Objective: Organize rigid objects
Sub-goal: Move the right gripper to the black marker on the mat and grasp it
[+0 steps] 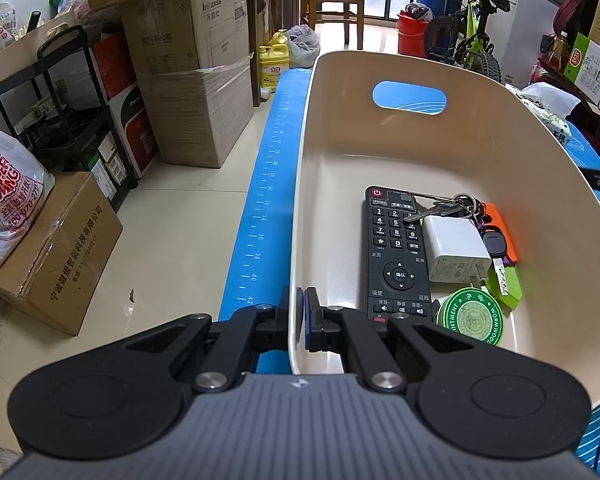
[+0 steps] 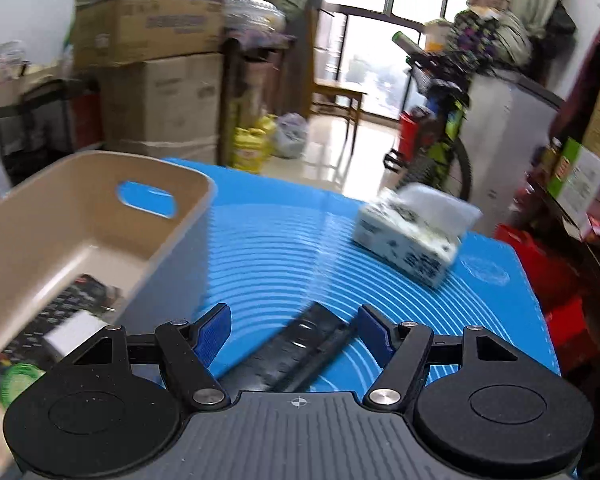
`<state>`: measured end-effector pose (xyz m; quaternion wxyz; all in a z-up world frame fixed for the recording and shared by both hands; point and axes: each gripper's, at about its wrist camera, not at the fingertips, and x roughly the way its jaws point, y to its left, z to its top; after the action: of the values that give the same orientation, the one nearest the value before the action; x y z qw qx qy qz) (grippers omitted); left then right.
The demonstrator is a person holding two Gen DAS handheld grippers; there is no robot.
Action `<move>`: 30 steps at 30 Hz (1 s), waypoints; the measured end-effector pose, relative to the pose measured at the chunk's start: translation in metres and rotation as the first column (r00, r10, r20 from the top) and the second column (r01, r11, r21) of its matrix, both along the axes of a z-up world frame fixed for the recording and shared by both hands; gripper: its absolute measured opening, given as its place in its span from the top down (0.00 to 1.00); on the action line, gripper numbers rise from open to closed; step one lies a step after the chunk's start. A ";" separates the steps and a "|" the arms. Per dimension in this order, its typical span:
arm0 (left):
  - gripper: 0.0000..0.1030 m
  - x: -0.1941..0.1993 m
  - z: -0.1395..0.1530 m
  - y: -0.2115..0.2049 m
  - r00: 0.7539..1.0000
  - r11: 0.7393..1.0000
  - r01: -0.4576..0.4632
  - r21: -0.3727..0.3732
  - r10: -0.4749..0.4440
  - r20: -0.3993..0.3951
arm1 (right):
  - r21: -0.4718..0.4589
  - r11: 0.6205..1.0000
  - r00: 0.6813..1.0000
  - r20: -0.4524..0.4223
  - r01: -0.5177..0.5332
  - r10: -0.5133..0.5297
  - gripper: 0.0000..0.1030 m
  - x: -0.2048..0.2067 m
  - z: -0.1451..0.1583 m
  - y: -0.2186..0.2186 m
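a: blue mat (image 2: 284,248) carries bin (image 1: 500,152). left gripper (image 1: 302,318)?
b: clenched on bin's rim.
a: right gripper (image 2: 294,336)?
b: released, over black ruler (image 2: 296,354) on mat, beside bin.

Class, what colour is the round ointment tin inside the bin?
Green ointment tin, clearest in the left wrist view.

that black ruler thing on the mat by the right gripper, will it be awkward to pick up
Probably a bit. The black ruler looks flat and lies low on the blue mat, so the fingers may slide over it. It looks stiff, unlikely to droop. Long and narrow, it could pivot if the open right gripper grabs off-centre.
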<state>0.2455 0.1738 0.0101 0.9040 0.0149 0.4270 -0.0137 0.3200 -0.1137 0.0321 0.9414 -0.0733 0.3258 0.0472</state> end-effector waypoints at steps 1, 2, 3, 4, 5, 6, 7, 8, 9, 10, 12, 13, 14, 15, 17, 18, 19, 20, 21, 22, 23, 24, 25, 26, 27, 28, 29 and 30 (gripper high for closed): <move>0.94 0.000 0.000 0.001 1.000 1.000 0.000 0.000 0.000 0.000 | 0.001 1.000 1.000 -0.009 0.013 -0.013 0.28 0.004 -0.005 -0.004; 0.94 0.000 0.000 0.001 1.000 1.000 0.000 0.001 0.000 0.000 | -0.001 1.000 0.999 -0.020 0.027 -0.027 0.28 0.009 -0.010 -0.008; 0.94 0.000 0.000 0.001 1.000 1.000 0.000 0.001 0.000 0.000 | -0.004 0.999 0.999 -0.028 0.039 -0.039 0.28 0.011 -0.015 -0.012; 0.94 0.000 0.000 0.001 1.000 1.000 0.000 0.001 0.000 0.000 | -0.007 0.999 0.998 -0.039 0.052 -0.052 0.28 0.014 -0.021 -0.015; 0.94 0.000 0.000 0.001 1.000 1.000 0.000 0.000 0.000 0.000 | -0.010 0.998 0.997 -0.052 0.061 -0.062 0.28 0.017 -0.028 -0.017; 0.94 0.000 0.000 0.001 1.000 1.000 0.000 0.000 0.000 0.000 | -0.013 0.998 0.996 -0.062 0.069 -0.069 0.28 0.020 -0.034 -0.020; 0.94 0.000 0.000 0.001 1.000 1.000 0.000 0.001 0.000 0.000 | -0.017 0.997 0.994 -0.073 0.077 -0.078 0.28 0.023 -0.041 -0.022; 0.94 0.000 0.000 0.001 1.000 1.000 0.000 0.001 0.000 0.000 | -0.021 0.996 0.993 -0.081 0.082 -0.084 0.28 0.025 -0.047 -0.023; 0.94 0.000 0.000 0.001 1.000 1.000 0.000 0.001 0.000 0.000 | -0.025 0.996 0.992 -0.089 0.089 -0.091 0.28 0.027 -0.052 -0.025; 0.94 0.000 0.000 0.001 1.000 1.000 0.000 0.001 0.000 0.000 | -0.026 0.995 0.991 -0.095 0.095 -0.097 0.28 0.029 -0.056 -0.027; 0.94 0.000 0.000 0.001 1.000 1.000 0.000 0.001 0.000 0.000 | -0.023 0.994 0.989 -0.105 0.104 -0.106 0.28 0.032 -0.062 -0.029; 0.94 0.000 0.000 0.001 1.000 1.000 0.000 0.001 0.000 0.000 | -0.019 0.994 0.988 -0.110 0.107 -0.108 0.28 0.033 -0.064 -0.030; 0.94 0.000 0.000 0.000 1.000 1.000 0.000 0.001 0.000 0.000 | -0.018 0.994 0.988 -0.112 0.108 -0.109 0.28 0.034 -0.065 -0.030; 0.94 0.000 0.000 0.000 1.000 1.000 0.000 0.001 0.000 0.000 | -0.019 0.994 0.988 -0.113 0.107 -0.109 0.28 0.035 -0.067 -0.031; 0.94 0.000 0.000 0.001 1.000 1.000 0.000 0.001 0.000 0.000 | -0.022 0.994 0.988 -0.108 0.107 -0.109 0.28 0.035 -0.067 -0.030; 0.94 0.000 0.000 0.000 1.000 1.000 0.000 0.001 0.000 0.000 | -0.026 0.994 0.988 -0.110 0.109 -0.111 0.28 0.035 -0.068 -0.029; 0.94 0.000 0.000 0.000 1.000 1.000 0.000 0.001 0.000 0.000 | -0.028 0.994 0.988 -0.110 0.109 -0.112 0.28 0.035 -0.069 -0.029; 0.94 0.000 0.000 0.001 1.000 1.000 0.000 0.001 0.000 0.000 | -0.032 0.994 0.988 -0.105 0.109 -0.111 0.28 0.035 -0.070 -0.029; 0.94 0.000 0.000 0.000 1.000 1.000 0.000 0.001 0.000 0.000 | -0.038 0.993 0.988 -0.104 0.108 -0.111 0.28 0.034 -0.070 -0.028; 0.94 0.000 0.000 0.000 1.000 1.000 0.000 0.001 0.000 0.000 | -0.051 0.992 0.987 -0.108 0.112 -0.117 0.28 0.035 -0.070 -0.028; 0.93 0.000 0.000 0.001 1.000 1.000 0.000 0.001 0.000 0.000 | -0.059 0.992 0.986 -0.114 0.114 -0.120 0.28 0.035 -0.070 -0.028; 0.93 0.000 0.000 0.000 1.000 1.000 0.000 0.001 0.000 0.000 | -0.059 0.992 0.986 -0.118 0.113 -0.120 0.28 0.035 -0.069 -0.029; 0.93 0.000 0.000 0.000 1.000 1.000 0.000 0.001 0.000 0.000 | -0.059 0.992 0.985 -0.122 0.113 -0.120 0.28 0.035 -0.068 -0.029; 0.93 0.000 0.000 0.001 1.000 1.000 0.000 0.001 0.000 0.000 | -0.060 0.992 0.985 -0.124 0.112 -0.118 0.28 0.035 -0.068 -0.029; 0.93 0.000 0.000 0.000 1.000 1.000 0.000 0.001 0.000 0.000 | -0.061 0.992 0.985 -0.125 0.109 -0.116 0.28 0.035 -0.068 -0.029; 0.93 0.000 0.000 0.000 1.000 1.000 0.000 0.001 0.000 0.000 | -0.062 0.992 0.986 -0.126 0.106 -0.113 0.28 0.035 -0.069 -0.029; 0.93 0.000 0.000 0.000 1.000 1.000 0.000 0.001 0.000 0.000 | -0.066 0.992 0.986 -0.123 0.108 -0.115 0.28 0.035 -0.069 -0.028; 0.93 0.000 0.000 0.000 1.000 1.000 0.000 0.001 0.000 0.000 | -0.073 0.991 0.985 -0.124 0.110 -0.119 0.28 0.035 -0.069 -0.027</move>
<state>0.2455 0.1737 0.0103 0.9040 0.0154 0.4270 -0.0136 0.3554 -0.1408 -0.0371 0.9168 -0.0825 0.3904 -0.0131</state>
